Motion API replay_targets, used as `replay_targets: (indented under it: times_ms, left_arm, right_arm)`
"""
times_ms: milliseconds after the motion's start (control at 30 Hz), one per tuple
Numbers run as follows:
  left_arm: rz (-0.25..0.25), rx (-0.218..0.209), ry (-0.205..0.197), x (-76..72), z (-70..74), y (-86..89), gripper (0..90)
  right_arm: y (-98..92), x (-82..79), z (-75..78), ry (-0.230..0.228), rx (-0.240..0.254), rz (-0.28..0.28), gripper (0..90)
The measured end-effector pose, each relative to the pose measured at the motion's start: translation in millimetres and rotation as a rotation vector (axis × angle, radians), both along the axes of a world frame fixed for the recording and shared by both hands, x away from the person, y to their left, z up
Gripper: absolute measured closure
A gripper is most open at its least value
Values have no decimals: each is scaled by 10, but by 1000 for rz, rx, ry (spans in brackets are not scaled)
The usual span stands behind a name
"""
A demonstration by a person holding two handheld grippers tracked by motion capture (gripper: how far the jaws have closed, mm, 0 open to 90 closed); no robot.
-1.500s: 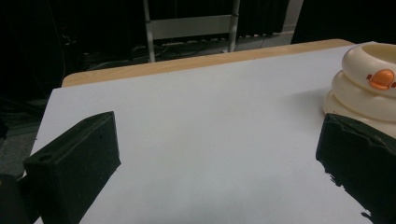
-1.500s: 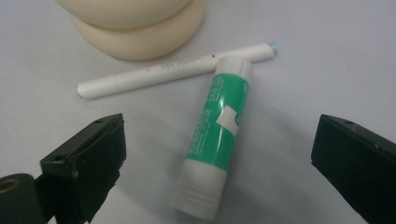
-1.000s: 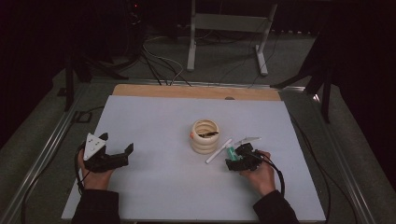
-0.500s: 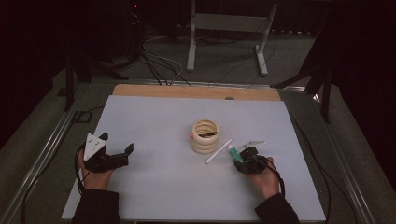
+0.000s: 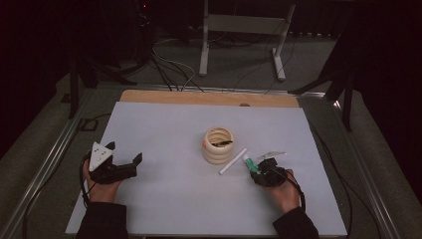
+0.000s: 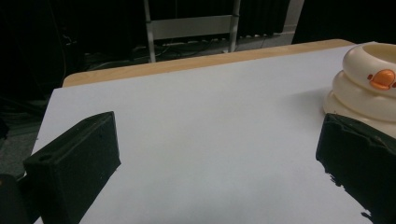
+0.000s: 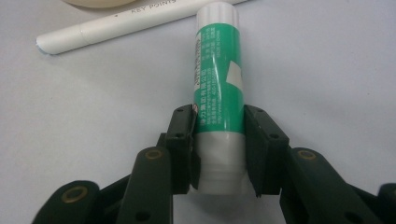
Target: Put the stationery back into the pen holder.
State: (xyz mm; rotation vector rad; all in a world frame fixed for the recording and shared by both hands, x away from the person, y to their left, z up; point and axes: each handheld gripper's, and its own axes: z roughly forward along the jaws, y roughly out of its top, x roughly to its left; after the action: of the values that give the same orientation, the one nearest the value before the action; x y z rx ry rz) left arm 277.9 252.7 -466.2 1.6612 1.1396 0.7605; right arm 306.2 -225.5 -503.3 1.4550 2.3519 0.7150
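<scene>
A green-and-white glue stick (image 7: 218, 79) lies on the white table sheet (image 5: 164, 199). My right gripper (image 7: 218, 135) is shut on its lower end, both pads pressing its sides; its jaws have just closed on it. From above, that right gripper (image 5: 256, 169) sits at the front right with the glue stick (image 5: 248, 161) pointing toward a cream ringed holder (image 5: 218, 144). A white pen (image 7: 135, 23) lies just beyond the stick. My left gripper (image 5: 124, 152) rests open at the front left, nothing between its jaws, left gripper (image 6: 219, 140).
The cream holder (image 6: 369, 88) bears an orange mark and has a dark slim item (image 5: 221, 143) in it. A clear plastic piece (image 5: 272, 154) lies beside the right hand. A wooden strip (image 5: 209, 98) edges the far side; metal rails run along both sides.
The right gripper's jaws have narrowed around the glue stick and the hand has shifted slightly. The left hand and gripper have not moved.
</scene>
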Motion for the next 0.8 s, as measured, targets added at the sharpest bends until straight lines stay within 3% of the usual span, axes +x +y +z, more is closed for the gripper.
replay_targets:
  times_ms: [800]
  left_arm:
    - [-1, -1, 1, 3, -1, 2, 0]
  right_arm:
    - [-7, -25, 131, -47, 20, 29, 656]
